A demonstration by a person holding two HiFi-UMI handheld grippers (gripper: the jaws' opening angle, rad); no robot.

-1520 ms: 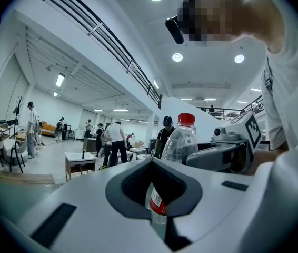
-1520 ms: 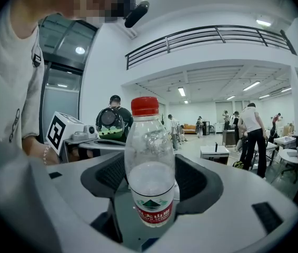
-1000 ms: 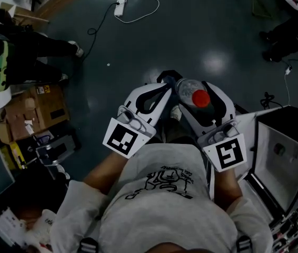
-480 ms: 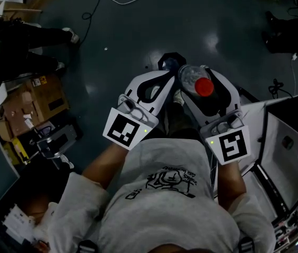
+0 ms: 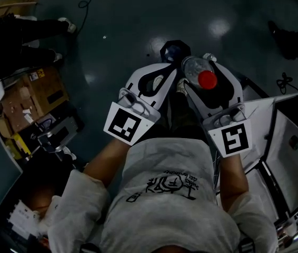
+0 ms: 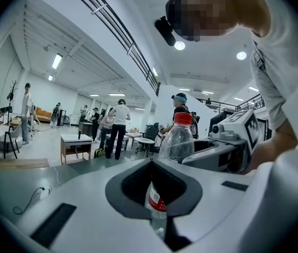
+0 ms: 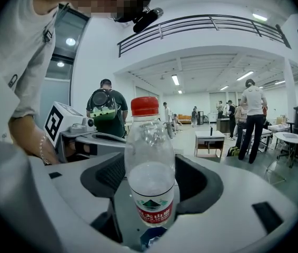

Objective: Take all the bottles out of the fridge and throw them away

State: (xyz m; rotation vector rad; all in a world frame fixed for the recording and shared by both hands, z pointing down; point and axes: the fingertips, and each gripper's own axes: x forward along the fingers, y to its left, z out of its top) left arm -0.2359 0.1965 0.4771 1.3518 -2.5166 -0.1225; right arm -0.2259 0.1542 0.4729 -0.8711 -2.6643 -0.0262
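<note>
Head view: a clear plastic red-capped bottle (image 5: pixel 207 79) is clamped in the right gripper (image 5: pixel 201 71), left of the open dark-framed fridge (image 5: pixel 292 141). The left gripper (image 5: pixel 163 79) is closed, empty. Binning is judged pending; bottles left inside cannot be told.

Under me is a dark, glossy floor (image 5: pixel 138 30) with ceiling lights mirrored in it. Off to my left a cardboard box (image 5: pixel 38 94) sits on it. Far left, a black cable (image 5: pixel 84 3) snakes across, and a small pale speck (image 5: pixel 105 37) lies nearby. On the right is a tangled dark cable (image 5: pixel 285 82), and near right stands the fridge (image 5: pixel 294 146). Straight ahead there's a dark round thing (image 5: pixel 174 50), maybe a bin.
</note>
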